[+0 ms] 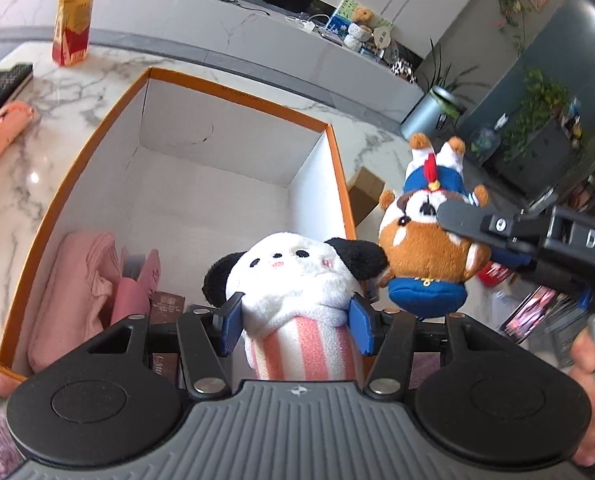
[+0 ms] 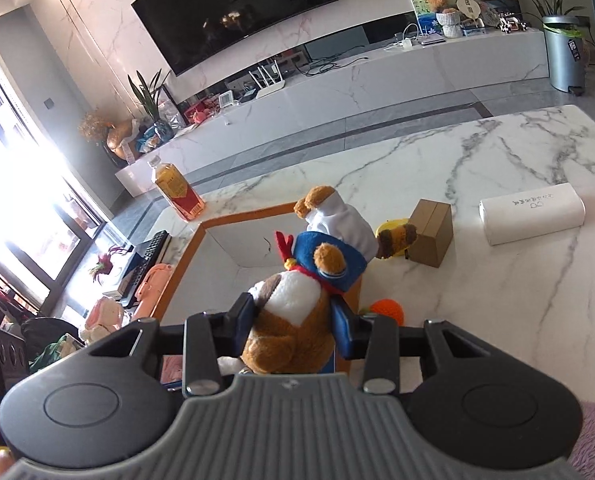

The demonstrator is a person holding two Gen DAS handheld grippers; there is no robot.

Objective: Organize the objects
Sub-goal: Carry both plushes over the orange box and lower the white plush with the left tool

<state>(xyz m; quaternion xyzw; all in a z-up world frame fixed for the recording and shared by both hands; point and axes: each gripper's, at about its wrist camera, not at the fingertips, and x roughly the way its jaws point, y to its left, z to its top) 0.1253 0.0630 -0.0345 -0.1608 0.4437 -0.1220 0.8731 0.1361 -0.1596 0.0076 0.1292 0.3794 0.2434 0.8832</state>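
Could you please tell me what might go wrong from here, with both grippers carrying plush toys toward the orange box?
1. The white plush and the brown dog plush hang side by side near the orange box rim; they, or the left gripper and right gripper, could bump.
2. The dog is gripped by its head, body dangling, so it might snag the rim.
3. Pink items fill one corner, so a drop there may pile up.
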